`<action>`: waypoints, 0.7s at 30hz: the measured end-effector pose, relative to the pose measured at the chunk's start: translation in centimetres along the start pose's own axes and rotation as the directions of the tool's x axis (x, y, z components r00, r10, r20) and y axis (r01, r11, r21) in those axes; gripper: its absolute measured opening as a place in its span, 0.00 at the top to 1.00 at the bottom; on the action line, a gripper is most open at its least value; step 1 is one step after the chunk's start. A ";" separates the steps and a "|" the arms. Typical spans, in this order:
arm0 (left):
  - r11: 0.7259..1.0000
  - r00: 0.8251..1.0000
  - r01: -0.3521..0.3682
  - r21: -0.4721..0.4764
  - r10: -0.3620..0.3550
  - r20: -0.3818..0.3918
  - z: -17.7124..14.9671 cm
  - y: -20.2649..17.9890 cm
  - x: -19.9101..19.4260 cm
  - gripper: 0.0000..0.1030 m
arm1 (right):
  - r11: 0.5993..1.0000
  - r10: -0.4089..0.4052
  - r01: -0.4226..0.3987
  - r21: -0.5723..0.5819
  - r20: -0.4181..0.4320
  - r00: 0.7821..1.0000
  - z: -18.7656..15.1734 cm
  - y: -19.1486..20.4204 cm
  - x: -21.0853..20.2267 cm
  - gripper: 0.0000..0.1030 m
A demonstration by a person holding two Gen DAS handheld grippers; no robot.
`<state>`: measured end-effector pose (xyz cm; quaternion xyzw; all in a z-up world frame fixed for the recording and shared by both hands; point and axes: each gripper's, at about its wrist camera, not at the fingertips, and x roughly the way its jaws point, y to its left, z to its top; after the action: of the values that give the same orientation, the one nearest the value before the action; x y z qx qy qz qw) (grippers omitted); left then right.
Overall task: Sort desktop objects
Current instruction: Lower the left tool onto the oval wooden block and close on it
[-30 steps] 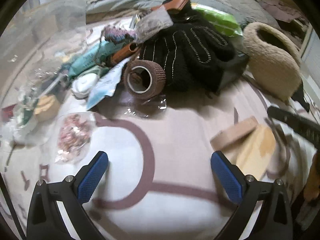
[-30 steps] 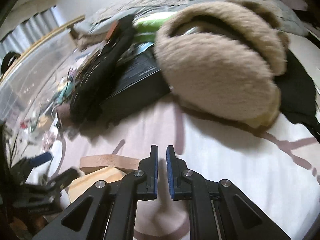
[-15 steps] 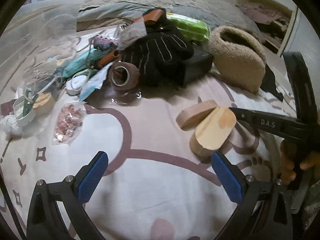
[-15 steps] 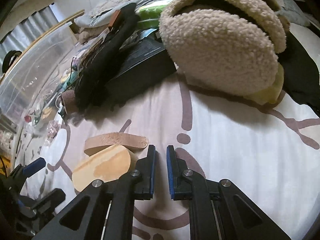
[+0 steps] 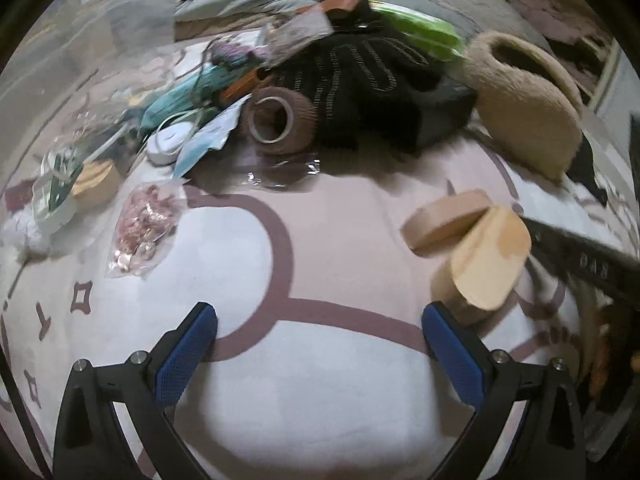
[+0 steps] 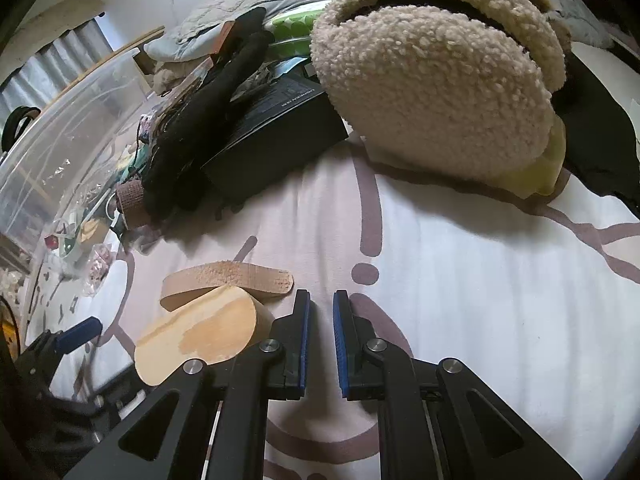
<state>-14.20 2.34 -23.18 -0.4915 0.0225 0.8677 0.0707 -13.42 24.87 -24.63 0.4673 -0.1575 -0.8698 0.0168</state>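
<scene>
At lower centre of the right wrist view: right gripper [image 6: 321,312] nearly closed on nothing, wooden blocks [image 6: 200,332] just to its left. In the left wrist view: left gripper [image 5: 320,320] wide open, empty, blocks [image 5: 480,256] at right, beside its right finger. Risk: knocking the leaning blocks apart, or snagging the soft printed sheet [image 5: 328,380].

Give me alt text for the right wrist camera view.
The right gripper, nearly shut and empty, hovers over a patterned sheet beside two wooden pieces. Beyond lie a fluffy beige slipper and a black box.
</scene>
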 end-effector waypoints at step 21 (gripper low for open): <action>0.997 0.997 0.080 0.010 -0.080 0.009 -0.6 -0.6 -1.3 0.00 | 0.996 0.022 -0.021 -0.085 0.016 1.000 -0.9 1.6 -1.2 0.80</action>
<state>-12.97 2.71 -22.38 -0.4875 0.0065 0.8664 0.1078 -12.20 23.28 -23.68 0.4571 -0.1259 -0.8793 0.0446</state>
